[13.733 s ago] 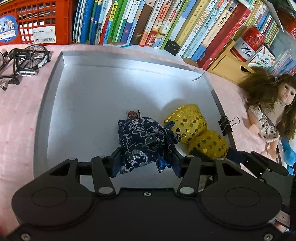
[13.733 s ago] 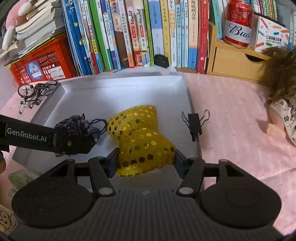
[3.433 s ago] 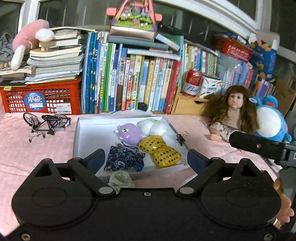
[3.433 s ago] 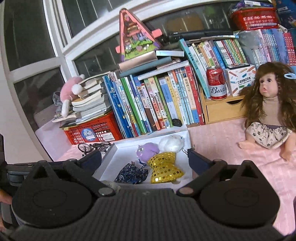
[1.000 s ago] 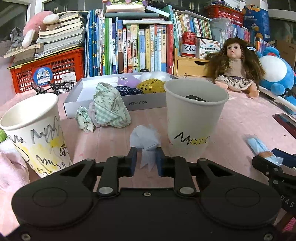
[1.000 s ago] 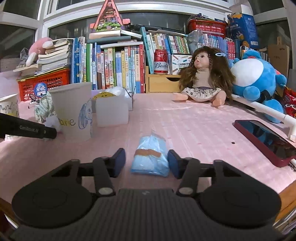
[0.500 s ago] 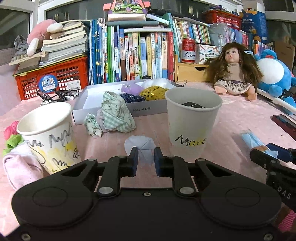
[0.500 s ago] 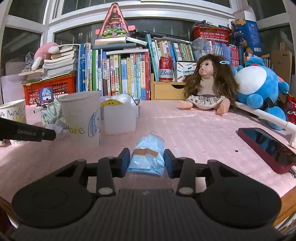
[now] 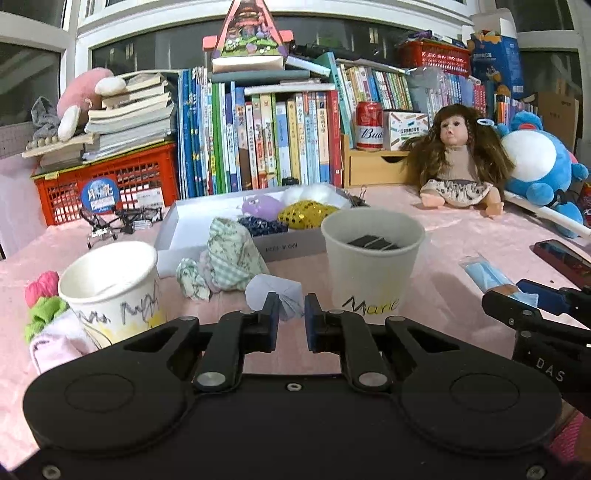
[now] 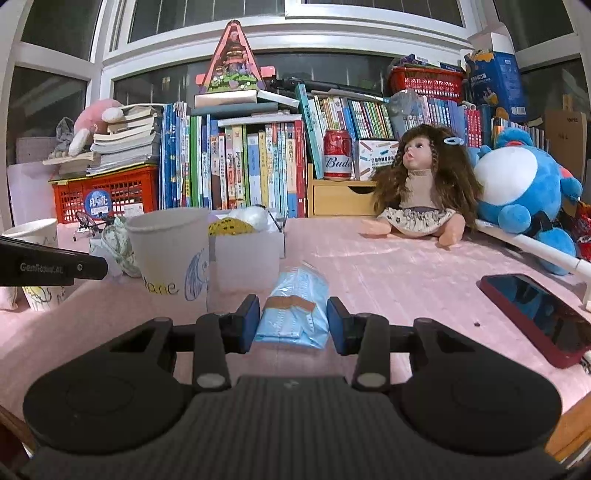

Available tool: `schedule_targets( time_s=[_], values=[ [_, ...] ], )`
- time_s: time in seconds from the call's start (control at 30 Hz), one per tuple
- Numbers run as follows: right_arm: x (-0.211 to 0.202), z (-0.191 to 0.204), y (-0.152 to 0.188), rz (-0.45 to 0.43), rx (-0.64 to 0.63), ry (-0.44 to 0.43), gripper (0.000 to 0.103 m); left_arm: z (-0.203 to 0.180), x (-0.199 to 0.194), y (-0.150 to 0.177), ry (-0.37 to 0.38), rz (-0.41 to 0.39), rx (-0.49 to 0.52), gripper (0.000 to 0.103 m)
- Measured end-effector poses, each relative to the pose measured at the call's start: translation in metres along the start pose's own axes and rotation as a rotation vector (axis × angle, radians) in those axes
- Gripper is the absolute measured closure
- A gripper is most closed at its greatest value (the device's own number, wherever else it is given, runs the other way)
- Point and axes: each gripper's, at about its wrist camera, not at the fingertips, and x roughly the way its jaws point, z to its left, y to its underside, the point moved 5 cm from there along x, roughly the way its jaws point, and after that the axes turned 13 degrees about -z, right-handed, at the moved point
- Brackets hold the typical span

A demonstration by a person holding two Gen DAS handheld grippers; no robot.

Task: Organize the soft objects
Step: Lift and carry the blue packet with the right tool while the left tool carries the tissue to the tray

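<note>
Over pink tabletop, left hand-held gripper pinches white tissue, tilted slightly downward.

The light is warm and comes from above, inside the room. The windows behind are dark. The pink table looks bright and even, with only soft, small shadows under the cup and the blue pack. The red phone has a dull shine on its dark glass. Both pictures bend a lot at the edges, so the window frames curve. The middle is sharp. The far books look a little soft. The corners go black.
</note>
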Motion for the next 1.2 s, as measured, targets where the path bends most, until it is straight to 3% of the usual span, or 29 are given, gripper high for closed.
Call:
schedule_targets(
  time_s=[0.1,0.37,0.47,0.5,0.57,0.7,0.83,0.93,0.97,1.2],
  values=[
    [0.002,0.000,-0.005,-0.013,0.000,-0.002,0.058,0.000,-0.001,-0.005,-0.003,-0.016,0.014,0.096],
    [0.004,0.002,-0.011,-0.029,-0.001,-0.012,0.058,0.002,-0.002,-0.013,-0.002,-0.035,0.021,0.094],
    [0.004,0.002,-0.010,-0.026,0.001,-0.012,0.058,0.002,-0.002,-0.007,-0.009,-0.043,0.038,0.082],
    [0.004,0.003,-0.009,-0.022,0.001,-0.013,0.058,0.002,-0.002,-0.004,-0.022,-0.039,0.044,0.067],
    [0.004,0.003,-0.006,-0.014,-0.001,-0.014,0.058,0.003,0.000,0.003,-0.039,-0.022,0.047,0.049],
    [0.003,0.003,-0.004,-0.004,-0.003,-0.012,0.058,0.005,0.012,0.015,-0.039,0.017,0.012,0.042],
    [0.003,0.003,-0.004,-0.005,-0.008,-0.011,0.058,0.007,0.031,0.027,-0.049,0.071,-0.018,0.044],
    [0.003,0.003,-0.004,-0.002,-0.012,-0.012,0.058,0.008,0.041,0.032,-0.038,0.102,-0.044,0.058],
    [0.004,0.003,-0.004,-0.001,-0.013,-0.012,0.058,0.008,0.043,0.032,-0.037,0.113,-0.051,0.070],
    [0.007,0.002,-0.007,-0.009,-0.013,-0.015,0.058,0.006,0.028,0.019,-0.032,0.067,-0.029,0.075]
  ],
)
